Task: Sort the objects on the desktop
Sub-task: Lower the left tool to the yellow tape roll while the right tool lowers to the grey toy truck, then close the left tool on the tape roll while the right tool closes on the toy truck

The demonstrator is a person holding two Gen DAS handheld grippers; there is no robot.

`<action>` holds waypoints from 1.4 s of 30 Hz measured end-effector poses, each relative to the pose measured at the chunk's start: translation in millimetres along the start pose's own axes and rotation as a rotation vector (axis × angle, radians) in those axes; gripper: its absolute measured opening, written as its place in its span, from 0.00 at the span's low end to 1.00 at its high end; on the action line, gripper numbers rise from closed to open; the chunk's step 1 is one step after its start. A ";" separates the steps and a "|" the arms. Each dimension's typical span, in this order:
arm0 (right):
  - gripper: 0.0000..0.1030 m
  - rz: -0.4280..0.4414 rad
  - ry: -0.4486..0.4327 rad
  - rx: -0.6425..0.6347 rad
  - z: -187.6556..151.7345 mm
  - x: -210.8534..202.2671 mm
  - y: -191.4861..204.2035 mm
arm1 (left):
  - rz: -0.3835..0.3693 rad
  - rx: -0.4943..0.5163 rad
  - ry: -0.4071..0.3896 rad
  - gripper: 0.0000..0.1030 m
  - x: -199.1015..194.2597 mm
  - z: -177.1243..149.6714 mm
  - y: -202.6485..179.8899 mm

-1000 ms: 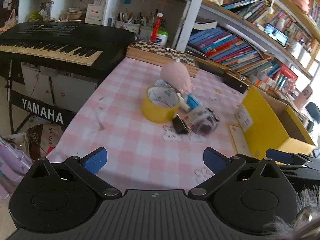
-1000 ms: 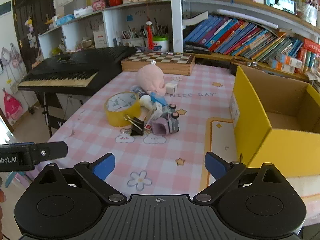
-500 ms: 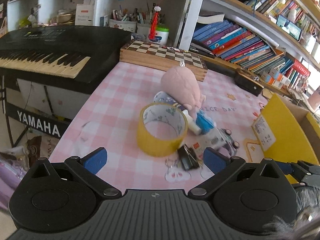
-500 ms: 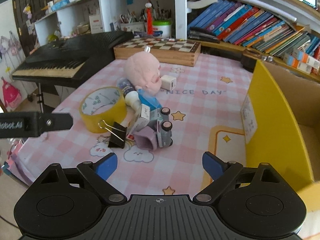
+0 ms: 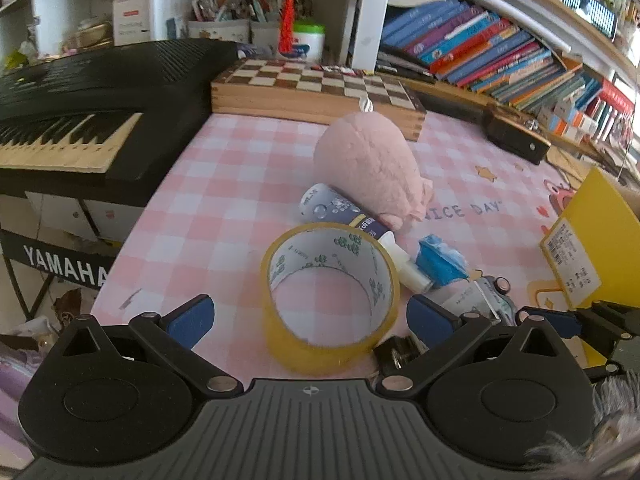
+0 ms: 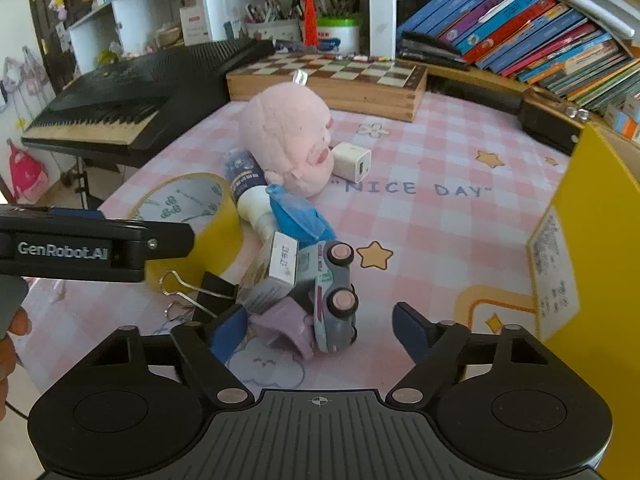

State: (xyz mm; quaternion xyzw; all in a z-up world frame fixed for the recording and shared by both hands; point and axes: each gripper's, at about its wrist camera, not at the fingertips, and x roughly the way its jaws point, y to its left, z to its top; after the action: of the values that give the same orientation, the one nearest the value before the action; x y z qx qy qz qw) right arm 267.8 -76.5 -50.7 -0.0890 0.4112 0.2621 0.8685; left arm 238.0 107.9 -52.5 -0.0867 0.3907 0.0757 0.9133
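A yellow tape roll (image 5: 330, 300) lies on the pink checked tablecloth, between the open fingers of my left gripper (image 5: 310, 318). Behind it are a pink plush pig (image 5: 370, 170), a glue bottle (image 5: 356, 226) and a blue packet (image 5: 440, 260). My right gripper (image 6: 320, 332) is open around a grey toy car (image 6: 334, 300) lying on its side, with a small box (image 6: 276, 268), a purple piece (image 6: 280, 328) and a black binder clip (image 6: 204, 290) beside it. The tape roll (image 6: 192, 216) and a white charger cube (image 6: 352, 162) also show there. The left gripper's body (image 6: 92, 248) crosses that view at left.
An open yellow cardboard box (image 6: 596, 256) stands at the right. A wooden chessboard box (image 5: 316, 92) lies at the table's back edge. A black Yamaha keyboard (image 5: 84, 108) stands off the left edge. Bookshelves fill the back.
Both grippers have moved forward and down toward the pile. The tape roll now sits between the left fingers and the toy car between the right fingers.
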 end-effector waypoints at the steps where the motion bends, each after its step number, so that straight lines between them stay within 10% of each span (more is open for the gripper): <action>1: 0.70 0.004 0.008 0.000 1.0 3.1 -0.5 | -0.004 0.009 0.008 1.00 5.0 2.2 -1.4; 10: 0.44 -0.005 -0.004 -0.050 7.1 14.0 0.2 | 0.028 0.125 0.051 0.89 34.3 9.1 -16.9; 42: 0.44 0.019 -0.130 0.023 -19.4 -93.5 -1.3 | -0.110 0.013 -0.101 0.78 -96.7 -35.2 -19.2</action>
State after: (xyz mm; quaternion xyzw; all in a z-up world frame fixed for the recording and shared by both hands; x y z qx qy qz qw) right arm 206.4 -120.5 7.8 -0.0580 0.3578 0.2710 0.8917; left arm 151.3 74.8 -4.2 -0.0980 0.3393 0.0272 0.9352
